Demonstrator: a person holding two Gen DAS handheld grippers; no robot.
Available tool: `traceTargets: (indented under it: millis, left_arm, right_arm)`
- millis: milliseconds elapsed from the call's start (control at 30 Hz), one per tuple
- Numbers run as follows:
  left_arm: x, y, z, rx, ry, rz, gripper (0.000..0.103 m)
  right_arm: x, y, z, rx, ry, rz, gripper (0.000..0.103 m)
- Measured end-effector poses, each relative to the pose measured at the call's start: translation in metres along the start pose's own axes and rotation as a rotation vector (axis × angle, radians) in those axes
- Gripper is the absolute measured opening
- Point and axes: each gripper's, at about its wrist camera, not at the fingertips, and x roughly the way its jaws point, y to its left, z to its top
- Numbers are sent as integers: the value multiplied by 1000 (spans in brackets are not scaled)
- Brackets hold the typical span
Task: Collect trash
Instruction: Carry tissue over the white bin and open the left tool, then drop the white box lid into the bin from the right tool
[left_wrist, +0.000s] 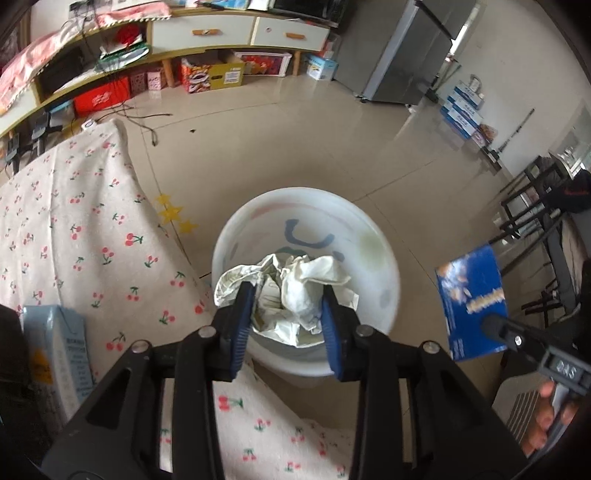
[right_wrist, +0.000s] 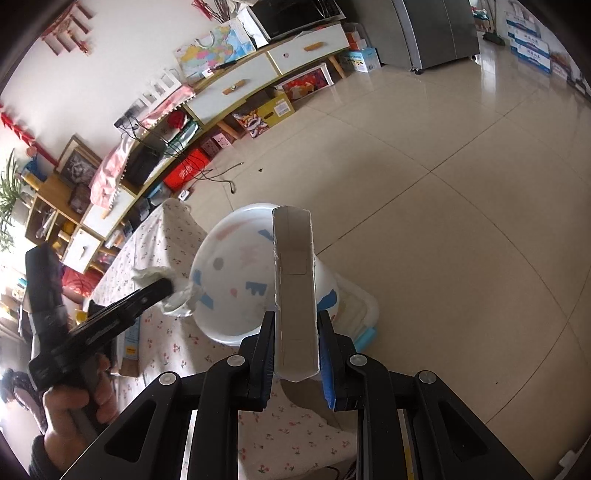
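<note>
My left gripper (left_wrist: 288, 295) is shut on a crumpled white paper wad (left_wrist: 291, 291) and holds it over the mouth of a white waste bin (left_wrist: 384, 258) on the floor beside the table. My right gripper (right_wrist: 295, 325) is shut on an open, empty blue cardboard box (right_wrist: 295, 288), held above the bin's (right_wrist: 229, 266) near rim. The box shows blue in the left wrist view (left_wrist: 472, 299), to the right of the bin. The left gripper with the wad (right_wrist: 173, 291) shows at the bin's left edge in the right wrist view.
A table with a cherry-print cloth (left_wrist: 74, 229) lies to the left of the bin, with a light blue carton (left_wrist: 59, 354) on it. A low TV cabinet (left_wrist: 207, 40) with boxes beneath lines the far wall. Black chairs (left_wrist: 535, 221) stand at right. Tiled floor surrounds the bin.
</note>
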Motion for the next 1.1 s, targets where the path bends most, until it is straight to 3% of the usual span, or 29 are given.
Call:
traceTargets:
  millis: [67,333,667,1100]
  left_arm:
    - [2,0,1,2,2,7,54]
    - [-25,-4,-15,61,-24,38,77]
    - [-66,19,-23,10,-36,0,83]
    - [-147,81,-70,-25,-100,96,97]
  right_arm:
    - [3,1,0,3,8,-1,22]
    - [14,16,4,-18,29,-21,22]
    - [30,37,17,-19,46,-28,22]
    - [57,65,26,-44,46,-86,25]
